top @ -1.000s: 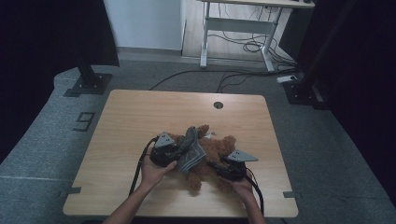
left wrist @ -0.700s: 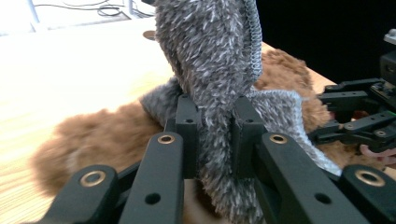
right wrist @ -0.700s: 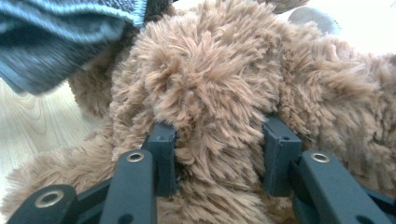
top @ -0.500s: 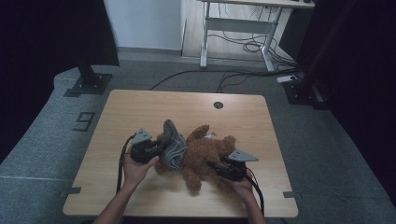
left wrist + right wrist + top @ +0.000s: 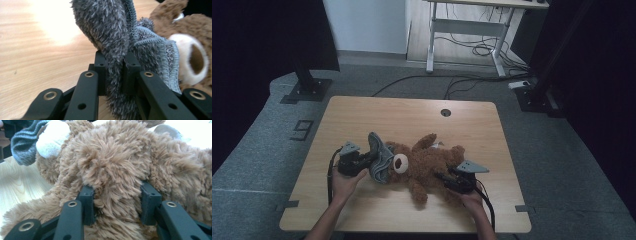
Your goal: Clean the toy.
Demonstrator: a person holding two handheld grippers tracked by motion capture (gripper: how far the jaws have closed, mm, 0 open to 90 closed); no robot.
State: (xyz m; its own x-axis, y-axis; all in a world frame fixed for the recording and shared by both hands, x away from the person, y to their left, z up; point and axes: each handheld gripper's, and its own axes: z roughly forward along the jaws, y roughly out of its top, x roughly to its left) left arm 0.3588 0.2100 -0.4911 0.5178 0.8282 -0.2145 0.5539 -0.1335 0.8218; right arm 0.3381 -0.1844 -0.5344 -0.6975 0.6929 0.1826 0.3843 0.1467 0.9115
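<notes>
Teddy bear (image 5: 427, 162) lies on the tabletop (image 5: 412, 115), its body clamped in the right gripper (image 5: 451, 180) fingers (image 5: 86, 205). A grey knitted hat (image 5: 379, 156), pinched tight in the left gripper (image 5: 362, 161) fingers (image 5: 101, 72), sits at the bear's head. The stretchy knit could slip free or snag an ear if pulled askew. No legible label or brand shows.

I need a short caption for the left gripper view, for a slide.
Left gripper shut on the grey knitted hat, beside the brown teddy bear on the wooden table.
</notes>
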